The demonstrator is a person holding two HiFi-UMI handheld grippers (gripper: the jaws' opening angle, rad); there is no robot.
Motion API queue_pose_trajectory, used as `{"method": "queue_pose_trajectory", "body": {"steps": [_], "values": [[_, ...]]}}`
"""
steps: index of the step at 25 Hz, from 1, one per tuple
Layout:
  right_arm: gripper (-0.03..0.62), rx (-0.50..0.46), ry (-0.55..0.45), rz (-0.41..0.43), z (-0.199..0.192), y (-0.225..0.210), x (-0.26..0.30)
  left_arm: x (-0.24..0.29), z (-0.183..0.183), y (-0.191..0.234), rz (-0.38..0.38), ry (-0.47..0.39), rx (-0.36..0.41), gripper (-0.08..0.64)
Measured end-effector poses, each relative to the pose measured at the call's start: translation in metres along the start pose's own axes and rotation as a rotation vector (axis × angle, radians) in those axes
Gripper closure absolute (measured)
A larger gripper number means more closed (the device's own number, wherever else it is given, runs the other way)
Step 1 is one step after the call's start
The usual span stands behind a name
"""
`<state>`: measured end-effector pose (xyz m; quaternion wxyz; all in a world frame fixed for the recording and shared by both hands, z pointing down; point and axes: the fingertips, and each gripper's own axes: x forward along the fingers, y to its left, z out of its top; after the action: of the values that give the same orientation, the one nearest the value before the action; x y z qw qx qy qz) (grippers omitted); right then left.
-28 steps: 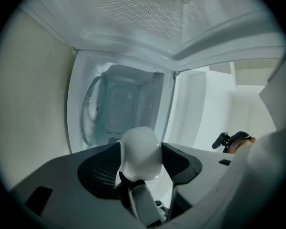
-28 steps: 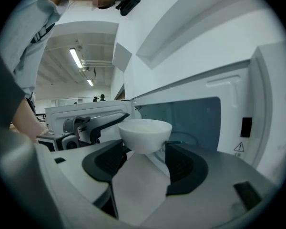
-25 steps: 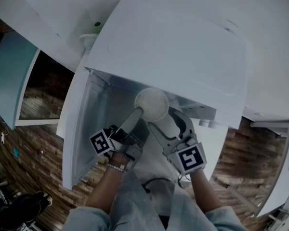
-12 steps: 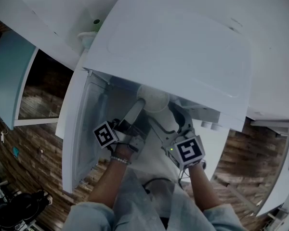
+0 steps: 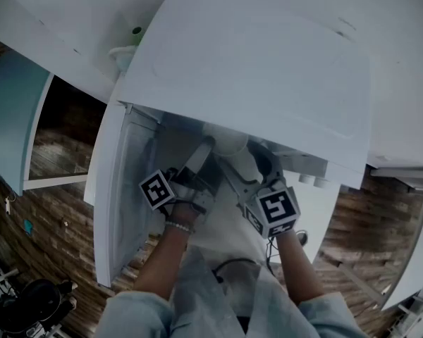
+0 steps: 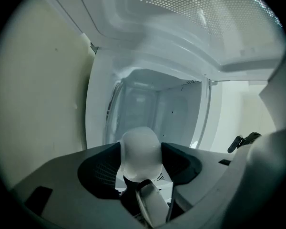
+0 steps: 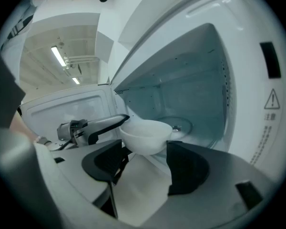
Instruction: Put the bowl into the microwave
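bowl: I counted one, white and upright. It hung at the mouth of the microwave, just in front of the cavity and above its front edge, with both tongs on it. In the head view the top of the microwave hid most of it.
microwave: one, white, seen from above, its cavity open toward me.
door: one, swung open to the left side.
turntable: one round glass plate on the cavity floor, behind the bowl.
left gripper: one. Its jaws were closed on the bowl, which filled the gap between the two dark pads. In the right gripper view I saw one of its fingers lying on the left rim of the bowl.
right gripper: one. Its jaws stood wide, the lower part of the bowl sat between the two tips, and both pads appeared to press on its sides.
marker cubes: two, one on each gripper, left and right.
hands: two, each holding one gripper, left and right.
warning label: one triangle sign on the front panel of the microwave, right of the cavity.
floor: dark wooden boards, below and around the microwave.
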<state>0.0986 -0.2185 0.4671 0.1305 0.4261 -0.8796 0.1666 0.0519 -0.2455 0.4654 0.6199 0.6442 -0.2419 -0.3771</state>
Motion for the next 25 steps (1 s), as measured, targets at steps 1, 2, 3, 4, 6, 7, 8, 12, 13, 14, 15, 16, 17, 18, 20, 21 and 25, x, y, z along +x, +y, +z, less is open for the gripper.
{"method": "queue_pose_trajectory", "body": {"steps": [1,2,3,4,6,7,8,12,13,14,15,16,17,18,20,21,25], "values": [[0.29,0.0,0.003,-0.002,-0.001,0.0,0.002,0.0,0.001,0.002,0.005,0.001,0.002,0.293],[0.29,0.002,0.008,-0.003,-0.002,-0.001,0.003,0.001,0.002,0.003,0.01,0.002,0.003,0.293],[0.29,0.004,0.012,-0.005,-0.003,-0.001,0.005,0.001,0.003,0.004,0.015,0.001,0.005,0.293],[0.29,0.005,0.016,-0.007,-0.005,-0.002,0.006,0.002,0.004,0.005,0.02,0.0,0.006,0.294],[0.29,0.004,0.023,-0.012,-0.006,-0.003,0.009,0.002,0.006,0.009,0.033,-0.007,0.008,0.293],[0.29,0.001,0.023,-0.015,-0.006,-0.004,0.01,0.002,0.007,0.01,0.037,-0.01,0.007,0.293],[0.291,-0.004,0.018,-0.018,-0.006,-0.004,0.012,0.002,0.008,0.011,0.038,-0.011,0.006,0.293],[0.295,-0.018,0.01,-0.033,-0.004,-0.008,0.016,0.005,0.008,0.013,0.039,0.001,0.006,0.293],[0.295,-0.016,0.014,-0.037,-0.005,-0.008,0.017,0.006,0.008,0.014,0.04,0.004,0.003,0.293],[0.295,-0.011,0.016,-0.042,-0.005,-0.009,0.018,0.007,0.008,0.014,0.041,0.007,0.0,0.293],[0.295,-0.007,0.019,-0.048,-0.006,-0.01,0.018,0.007,0.008,0.015,0.042,0.009,-0.002,0.293],[0.295,-0.004,0.024,-0.053,-0.006,-0.01,0.019,0.007,0.008,0.016,0.044,0.012,-0.003,0.293],[0.295,-0.005,0.032,-0.058,-0.007,-0.011,0.02,0.008,0.008,0.016,0.048,0.014,-0.001,0.299],[0.296,-0.007,0.039,-0.063,-0.008,-0.011,0.021,0.008,0.009,0.017,0.053,0.016,0.001,0.307],[0.296,-0.011,0.046,-0.068,-0.009,-0.012,0.022,0.008,0.009,0.017,0.06,0.02,0.001,0.311],[0.296,-0.012,0.046,-0.069,-0.009,-0.012,0.023,0.008,0.009,0.017,0.062,0.022,-0.001,0.311],[0.296,-0.017,0.055,-0.076,-0.009,-0.012,0.024,0.008,0.009,0.018,0.071,0.027,-0.01,0.311]]}}
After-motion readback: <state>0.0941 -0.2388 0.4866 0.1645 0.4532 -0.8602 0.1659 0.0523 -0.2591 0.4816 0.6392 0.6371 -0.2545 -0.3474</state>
